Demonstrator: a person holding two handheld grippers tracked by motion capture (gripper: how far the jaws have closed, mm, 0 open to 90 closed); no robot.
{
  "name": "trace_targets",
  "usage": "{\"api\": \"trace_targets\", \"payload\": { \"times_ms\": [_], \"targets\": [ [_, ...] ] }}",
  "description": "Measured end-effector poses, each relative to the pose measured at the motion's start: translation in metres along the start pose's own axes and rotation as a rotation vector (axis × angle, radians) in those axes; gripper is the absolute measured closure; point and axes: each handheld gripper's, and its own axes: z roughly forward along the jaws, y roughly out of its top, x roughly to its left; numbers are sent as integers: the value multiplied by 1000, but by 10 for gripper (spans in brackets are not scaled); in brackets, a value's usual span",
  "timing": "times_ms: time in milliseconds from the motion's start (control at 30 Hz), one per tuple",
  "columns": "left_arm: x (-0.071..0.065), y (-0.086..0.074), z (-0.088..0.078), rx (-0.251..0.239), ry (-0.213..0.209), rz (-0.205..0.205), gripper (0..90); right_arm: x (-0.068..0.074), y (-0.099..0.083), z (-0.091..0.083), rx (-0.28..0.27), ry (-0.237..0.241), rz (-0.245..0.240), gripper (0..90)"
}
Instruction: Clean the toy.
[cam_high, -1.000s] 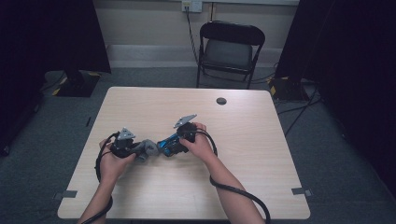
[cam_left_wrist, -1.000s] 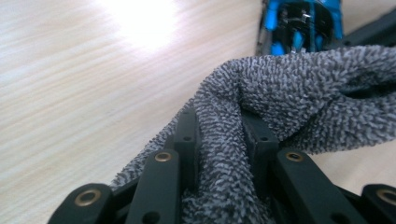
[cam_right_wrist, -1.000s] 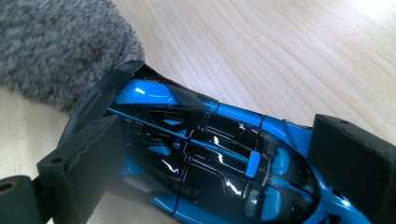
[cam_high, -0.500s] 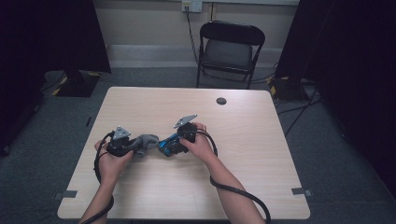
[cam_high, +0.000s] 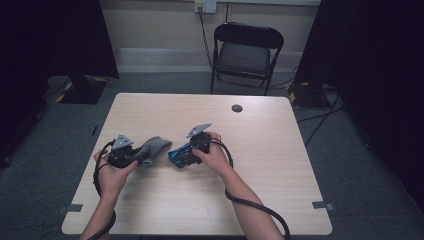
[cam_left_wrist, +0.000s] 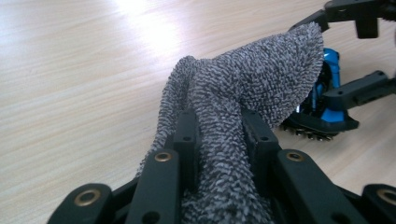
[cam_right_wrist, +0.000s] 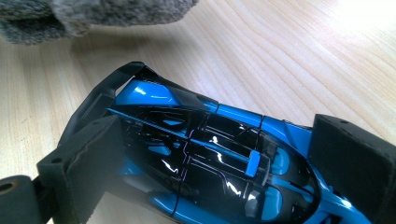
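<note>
Left gripper (cam_high: 134, 156) down at the eight o'clock part of the table (cam_high: 280, 165), clamped tight on a grey cloth (cam_high: 152, 148). Seen up close in the left gripper view: cloth (cam_left_wrist: 252, 88) pinched between both black jaws, bunched through the gap, free end rearing up and flopping toward one o'clock. Terry-like weave, speckled grey and white.

Over to the right gripper (cam_high: 186, 154), near table centre, pointing toward nine o'clock. Jaws closed on a blue and black toy car (cam_high: 179, 155), one pad on each flank. Confirmed in the right gripper view: car (cam_right_wrist: 201, 154) wedged between the two foam-faced jaws, glossy black roof, blue body panels, far end aimed at ten o'clock. Lying on the bare wood, or just above it; hard to tell which.

Cloth and car just beside each other, cloth's loose end at the car's nine o'clock. Touching or not: cannot tell from above. In the left gripper view, car (cam_left_wrist: 327, 100) peeking out behind the cloth at three o'clock, gripped in the other gripper's black jaws. In the right gripper view, a grey edge of cloth (cam_right_wrist: 93, 14) up at eleven o'clock, clear of the car there.

Both hands low on the table, forearms entering from six o'clock, black cables looping off each gripper.
</note>
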Motion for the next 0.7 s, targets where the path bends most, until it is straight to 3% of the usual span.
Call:
{"api": "trace_targets", "payload": {
  "times_ms": [267,500,700],
  "targets": [
    [-10,5,-10,-6,-48,24,710,0,0,0,2,-1,0,28],
    [-24,9,-14,1,-103,83,710,0,1,0,5,-3,-1,28],
    [-38,9,-17,20,-158,82,710,0,1,0,5,-3,1,28]
  ]
}}
